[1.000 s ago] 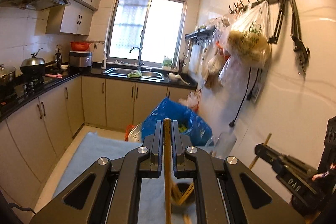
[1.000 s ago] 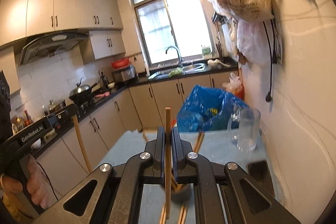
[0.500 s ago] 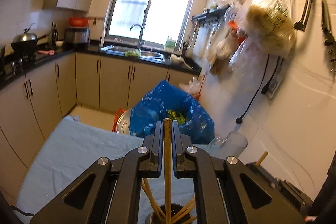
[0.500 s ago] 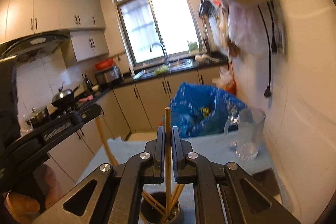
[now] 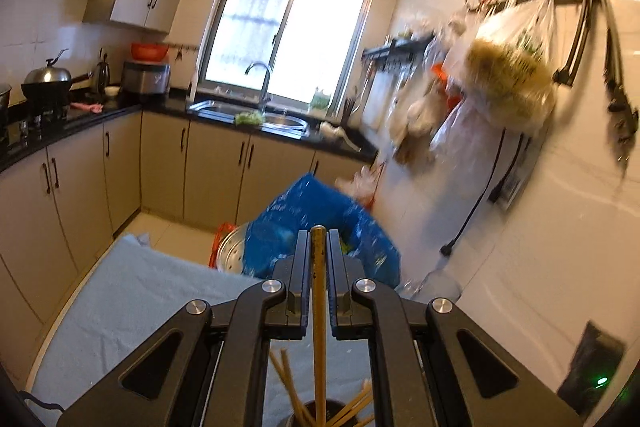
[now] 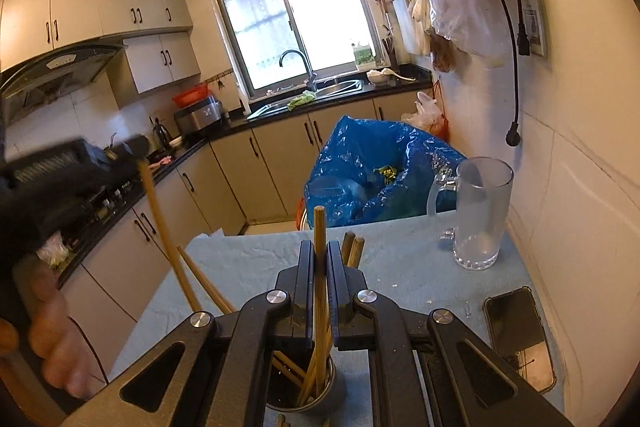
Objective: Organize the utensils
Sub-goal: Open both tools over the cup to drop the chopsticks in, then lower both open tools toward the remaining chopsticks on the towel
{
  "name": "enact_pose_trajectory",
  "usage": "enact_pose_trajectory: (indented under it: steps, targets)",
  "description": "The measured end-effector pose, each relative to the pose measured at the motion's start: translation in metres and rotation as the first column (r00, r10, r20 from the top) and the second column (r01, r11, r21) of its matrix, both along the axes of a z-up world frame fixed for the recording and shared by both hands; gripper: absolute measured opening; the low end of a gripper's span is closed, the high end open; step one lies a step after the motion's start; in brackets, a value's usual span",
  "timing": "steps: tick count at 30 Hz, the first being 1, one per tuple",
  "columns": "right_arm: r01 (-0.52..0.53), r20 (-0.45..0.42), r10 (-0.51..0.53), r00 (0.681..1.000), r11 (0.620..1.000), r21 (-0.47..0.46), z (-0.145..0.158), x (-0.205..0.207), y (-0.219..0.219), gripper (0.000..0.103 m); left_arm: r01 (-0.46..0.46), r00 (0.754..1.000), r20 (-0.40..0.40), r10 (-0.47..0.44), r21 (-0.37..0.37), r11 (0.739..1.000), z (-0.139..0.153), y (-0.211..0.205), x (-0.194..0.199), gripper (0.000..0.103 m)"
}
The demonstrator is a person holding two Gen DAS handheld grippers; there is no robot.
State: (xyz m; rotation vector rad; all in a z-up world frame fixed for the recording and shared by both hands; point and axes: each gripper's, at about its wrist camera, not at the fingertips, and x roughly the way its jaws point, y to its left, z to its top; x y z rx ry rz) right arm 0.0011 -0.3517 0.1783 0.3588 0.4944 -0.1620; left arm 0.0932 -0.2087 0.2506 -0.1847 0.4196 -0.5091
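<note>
Chopstick holder (image 6: 302, 393) on table (image 6: 400, 259) (near edge), glass mug (image 6: 480, 215) right, phone (image 6: 518, 337) nearer

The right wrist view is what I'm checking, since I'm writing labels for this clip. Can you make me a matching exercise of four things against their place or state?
Things:
1. chopstick
2. glass mug
3. phone
4. metal cup

Places or states:
A. lying flat, screen up, on the cloth
B. clamped upright in the right gripper
C. holding several chopsticks
D. standing empty near the wall

Pairs: 1-B, 2-D, 3-A, 4-C
</note>
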Motion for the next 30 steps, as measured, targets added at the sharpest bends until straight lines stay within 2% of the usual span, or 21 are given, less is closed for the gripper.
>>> enact_pose_trajectory:
  steps: [2, 5, 12, 14, 16, 18, 23, 26, 30]
  targets:
    - [-0.001, -0.001, 0.001, 1.000, 1.000, -0.001, -0.001, 0.001, 0.000, 0.006, 0.001, 1.000, 0.017, -0.002, 0.010, 1.000, 0.002, -0.005, -0.001, 0.007]
    - [-0.004, -0.014, 0.004, 1.000, 1.000, 0.004, -0.007, 0.004, 0.001, 0.006, -0.005, 1.000, 0.019, 0.004, 0.056, 0.998, -0.010, -0.016, 0.002, 0.007]
    - [-0.016, -0.051, 0.018, 0.999, 0.999, 0.033, -0.026, 0.007, 0.001, 0.007, 0.005, 0.998, -0.070, 0.004, 0.128, 0.992, -0.050, -0.031, 0.016, 0.009]
    - [-0.015, -0.055, 0.018, 0.998, 0.999, 0.046, -0.028, 0.006, 0.000, 0.007, 0.012, 0.996, -0.086, 0.000, 0.135, 0.991, -0.052, -0.031, 0.016, 0.018]
    - [-0.012, -0.064, 0.016, 0.998, 0.998, 0.060, -0.030, 0.006, -0.002, 0.010, 0.003, 0.996, -0.085, 0.008, 0.129, 0.992, -0.051, -0.025, 0.013, 0.035]
    - [-0.009, -0.069, 0.013, 0.998, 0.998, 0.063, -0.031, 0.004, -0.003, 0.015, -0.008, 0.997, -0.075, 0.017, 0.119, 0.993, -0.048, -0.017, 0.003, 0.044]
    - [-0.004, -0.072, 0.008, 0.997, 0.998, 0.061, -0.028, -0.011, 0.001, 0.021, -0.013, 0.998, -0.058, 0.019, 0.109, 0.994, -0.037, 0.007, -0.023, 0.049]
    - [-0.002, -0.069, 0.006, 0.998, 0.998, 0.061, -0.025, -0.027, 0.005, 0.031, -0.017, 0.999, -0.039, 0.021, 0.111, 0.994, -0.035, 0.022, -0.045, 0.055]
    - [-0.013, -0.086, 0.018, 0.996, 0.998, 0.055, -0.031, -0.055, 0.015, 0.041, -0.006, 0.999, -0.036, 0.010, 0.107, 0.994, -0.044, 0.046, -0.075, 0.068]
